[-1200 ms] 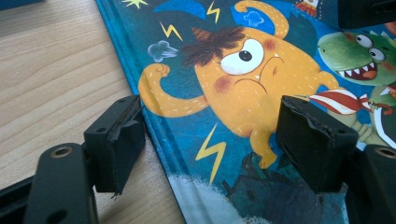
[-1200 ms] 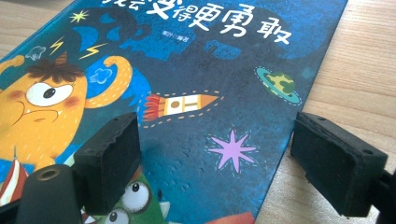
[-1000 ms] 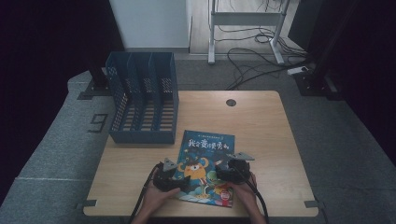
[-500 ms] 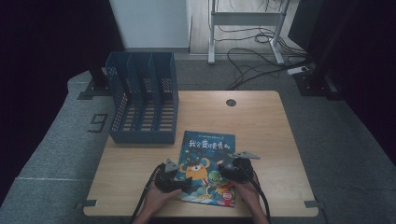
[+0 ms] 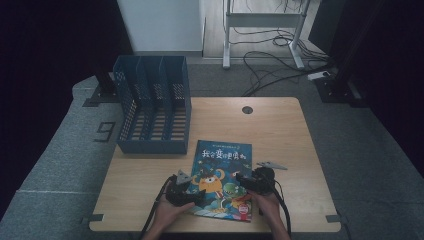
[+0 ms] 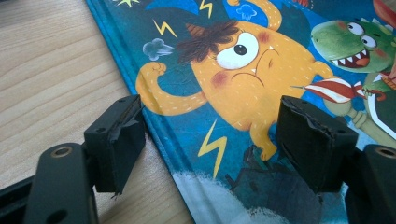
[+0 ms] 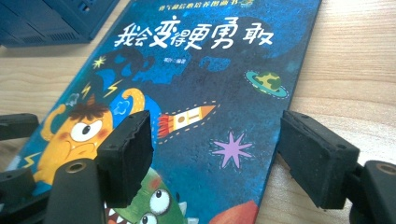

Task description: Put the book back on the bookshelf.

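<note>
Picture book [image 5: 222,180] flat on wooden table [image 5: 280,135], left gripper [image 6: 210,140] jaws spread astride its left edge, right gripper [image 7: 217,154] jaws just narrowing astride its right edge (pads gripping nothing).

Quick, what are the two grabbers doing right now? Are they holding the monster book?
Left gripper: open, jaws astride the book's left edge, not pinching it.
Right gripper: open, jaws just been closing, astride the book's right edge, no grip yet.

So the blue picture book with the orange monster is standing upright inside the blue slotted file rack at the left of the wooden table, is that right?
Not quite. The blue picture book with the orange monster lies flat on the wooden table, in front of the blue slotted file rack, not in it. The high view shows this.
</note>
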Demonstrator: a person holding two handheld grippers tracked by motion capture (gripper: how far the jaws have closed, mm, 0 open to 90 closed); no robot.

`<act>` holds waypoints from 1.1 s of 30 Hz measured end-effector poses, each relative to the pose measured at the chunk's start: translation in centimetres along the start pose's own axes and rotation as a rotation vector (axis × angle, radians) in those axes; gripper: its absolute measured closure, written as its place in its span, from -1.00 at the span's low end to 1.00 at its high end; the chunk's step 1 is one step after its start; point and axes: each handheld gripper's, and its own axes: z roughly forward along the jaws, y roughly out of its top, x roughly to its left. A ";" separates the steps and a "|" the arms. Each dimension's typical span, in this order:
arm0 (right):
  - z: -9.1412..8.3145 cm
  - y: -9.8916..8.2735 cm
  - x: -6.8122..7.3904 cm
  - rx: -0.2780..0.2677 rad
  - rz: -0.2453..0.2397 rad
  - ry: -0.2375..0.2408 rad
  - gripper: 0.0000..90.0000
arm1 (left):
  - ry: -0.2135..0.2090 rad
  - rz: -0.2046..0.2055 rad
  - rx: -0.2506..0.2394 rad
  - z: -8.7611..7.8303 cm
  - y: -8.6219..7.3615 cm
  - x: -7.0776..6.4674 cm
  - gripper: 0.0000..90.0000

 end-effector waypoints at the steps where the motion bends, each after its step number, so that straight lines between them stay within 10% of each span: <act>1: -0.1 0.0 0.0 0.000 0.002 0.005 -0.42 | 0.000 0.002 0.000 0.0 0.0 0.0 -0.47; 2: -0.2 0.1 -0.1 0.000 0.001 0.012 -0.35 | 0.000 0.003 0.001 0.0 0.0 0.0 -0.47; 5: -0.4 0.3 0.3 -0.009 0.077 0.277 -0.16 | -0.005 0.008 0.003 0.0 0.0 0.0 -0.48; 9: -0.2 0.3 2.3 -0.009 -0.049 0.196 -0.24 | -0.015 0.005 0.002 0.0 0.0 0.2 -0.49; 17: 0.2 0.2 0.3 -0.013 -0.066 0.005 -0.36 | -0.010 0.007 0.001 0.0 0.0 0.1 -0.50; 33: 0.9 0.0 -0.6 0.024 -0.006 0.002 -0.43 | -0.007 0.004 -0.001 0.0 0.0 0.0 -0.49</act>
